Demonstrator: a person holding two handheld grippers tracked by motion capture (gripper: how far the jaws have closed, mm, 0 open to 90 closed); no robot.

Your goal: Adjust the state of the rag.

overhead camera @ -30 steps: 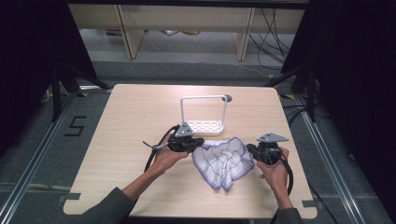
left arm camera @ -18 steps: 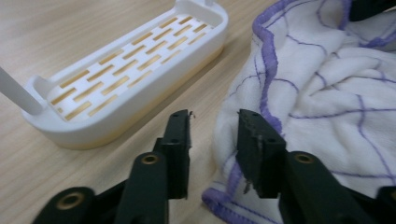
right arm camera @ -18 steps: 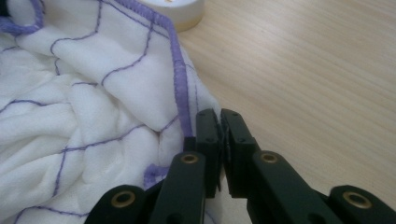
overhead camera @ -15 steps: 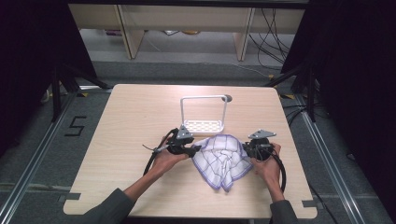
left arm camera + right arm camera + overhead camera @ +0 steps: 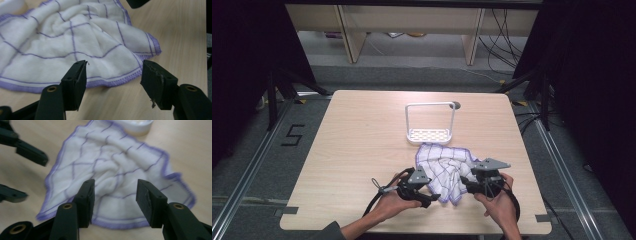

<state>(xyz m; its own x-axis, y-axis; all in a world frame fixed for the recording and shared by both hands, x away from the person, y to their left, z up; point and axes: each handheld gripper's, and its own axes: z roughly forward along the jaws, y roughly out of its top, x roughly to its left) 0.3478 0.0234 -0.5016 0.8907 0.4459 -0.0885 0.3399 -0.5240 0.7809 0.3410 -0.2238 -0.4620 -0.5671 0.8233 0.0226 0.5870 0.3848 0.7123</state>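
Cloth (image 5: 447, 169), white with a purple grid and purple hem, lies crumpled on the tabletop (image 5: 362, 150) just near of the white rack (image 5: 430, 125), its far edge touching or almost touching the rack's base. Compared with 1 second ago, it has been let go: both hands have drawn toward the near edge, and the fingers of both grippers have just been opening, with nothing between them now. The left gripper (image 5: 428, 199) sits at the cloth's near-left corner, the right gripper (image 5: 468, 186) at its near-right side, both released. That reads as the end of one handling step, probably a drag or a fold attempt, and the cloth is still bunched, so fresh grasps on the hem look likely next.

The high view gives the layout, cloth between the 2 grippers with the rack beyond. The left gripper view adds what it cannot: the hem (image 5: 117, 78) lying flat on the wood just beyond the spread fingers (image 5: 77, 80), not touched. The right gripper view shows its fingers (image 5: 150, 200) apart above the near hem, with the other gripper's fingers (image 5: 32, 153) at left and the rack's base (image 5: 136, 126) at the far end.
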